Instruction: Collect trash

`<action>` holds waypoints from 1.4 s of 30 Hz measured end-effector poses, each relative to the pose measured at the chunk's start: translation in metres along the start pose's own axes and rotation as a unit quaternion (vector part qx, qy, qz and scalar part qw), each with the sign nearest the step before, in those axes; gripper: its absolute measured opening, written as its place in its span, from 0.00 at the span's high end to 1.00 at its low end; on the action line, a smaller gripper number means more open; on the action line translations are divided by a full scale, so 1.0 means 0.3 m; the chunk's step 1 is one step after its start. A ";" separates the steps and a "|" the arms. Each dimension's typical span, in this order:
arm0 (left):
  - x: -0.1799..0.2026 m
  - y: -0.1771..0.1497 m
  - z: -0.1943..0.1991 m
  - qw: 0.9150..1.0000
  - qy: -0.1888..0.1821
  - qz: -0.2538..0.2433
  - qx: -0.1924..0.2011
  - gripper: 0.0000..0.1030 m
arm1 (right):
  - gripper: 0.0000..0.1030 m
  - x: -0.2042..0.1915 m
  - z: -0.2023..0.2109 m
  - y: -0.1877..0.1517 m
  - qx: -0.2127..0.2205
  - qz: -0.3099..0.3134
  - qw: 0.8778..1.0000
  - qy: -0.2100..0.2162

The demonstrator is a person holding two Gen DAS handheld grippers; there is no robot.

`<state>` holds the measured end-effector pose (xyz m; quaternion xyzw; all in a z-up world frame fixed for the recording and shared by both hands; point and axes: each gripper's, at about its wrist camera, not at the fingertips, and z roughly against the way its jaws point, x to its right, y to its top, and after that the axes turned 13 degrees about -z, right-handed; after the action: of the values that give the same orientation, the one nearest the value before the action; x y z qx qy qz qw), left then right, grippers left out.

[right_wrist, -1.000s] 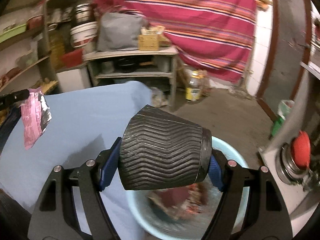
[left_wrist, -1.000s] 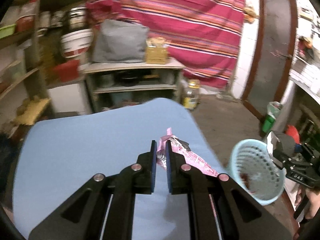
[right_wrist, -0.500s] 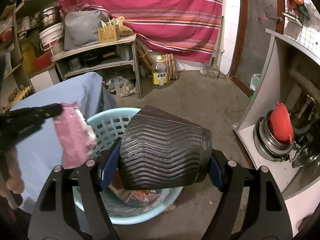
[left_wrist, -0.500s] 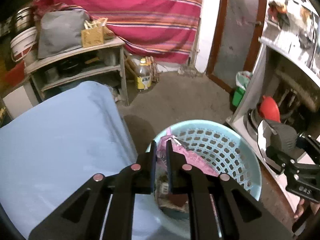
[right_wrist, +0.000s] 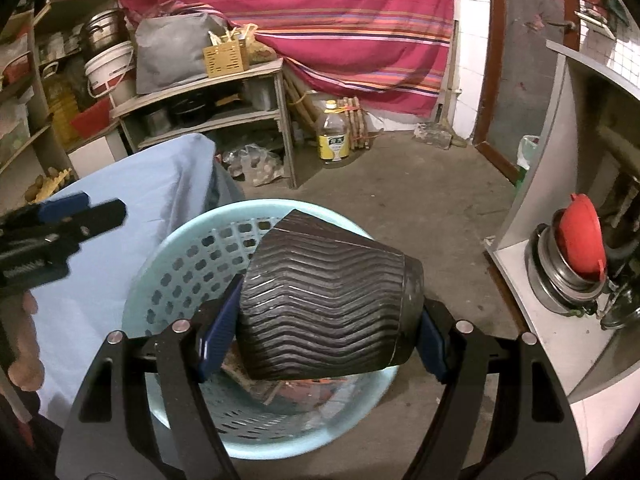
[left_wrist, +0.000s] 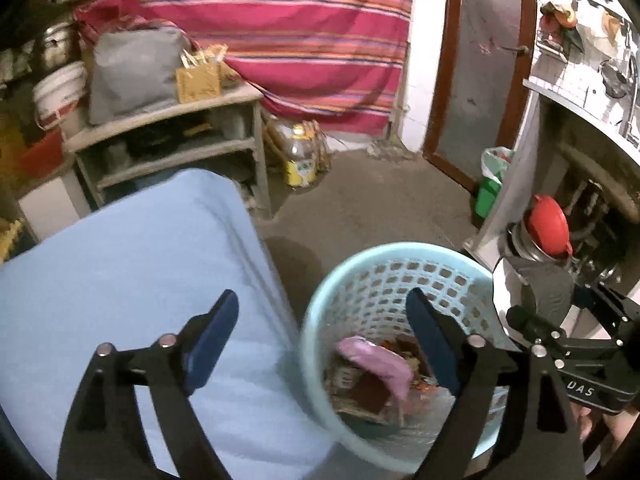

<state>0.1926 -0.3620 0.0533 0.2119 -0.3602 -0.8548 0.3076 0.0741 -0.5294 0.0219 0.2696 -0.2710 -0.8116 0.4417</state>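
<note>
A second ago the left gripper (left_wrist: 320, 322) pinched a pink wrapper (left_wrist: 376, 364) over the blue-covered surface (left_wrist: 120, 280); now it has swung across to the pale blue basket (left_wrist: 400, 256) on the floor, and the wrapper lies inside on top of other litter. Its jaws are opening, already wide apart, with nothing between them; the wrapper looks crumpled, thin and limp, slumped over brown scraps at the basket's bottom.

The right gripper (right_wrist: 320, 320) has also shifted from above the blue cover to hang over the basket (right_wrist: 180, 240), its jaws clamped on a black ribbed cup (right_wrist: 332, 308) lying sideways, wide mouth to the right. The cup's wavy ridges look stiff and its walls are not visibly squashed by the grip.

So I judge the wrapper's drop done and the cup's drop next. That calls for the right jaws to spread while the cup is above the basket's open mouth, not its rim, so it falls in cleanly.
</note>
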 end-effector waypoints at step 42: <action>-0.348 -0.788 0.816 0.976 0.197 0.068 0.057 0.04 | 0.04 -0.629 0.436 -0.579 0.102 0.048 0.989 0.096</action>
<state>0.0368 -0.0420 0.0507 0.3683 -0.3538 -0.7518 0.4171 -0.0259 -0.2597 0.0340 0.3770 -0.3216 -0.7276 0.4743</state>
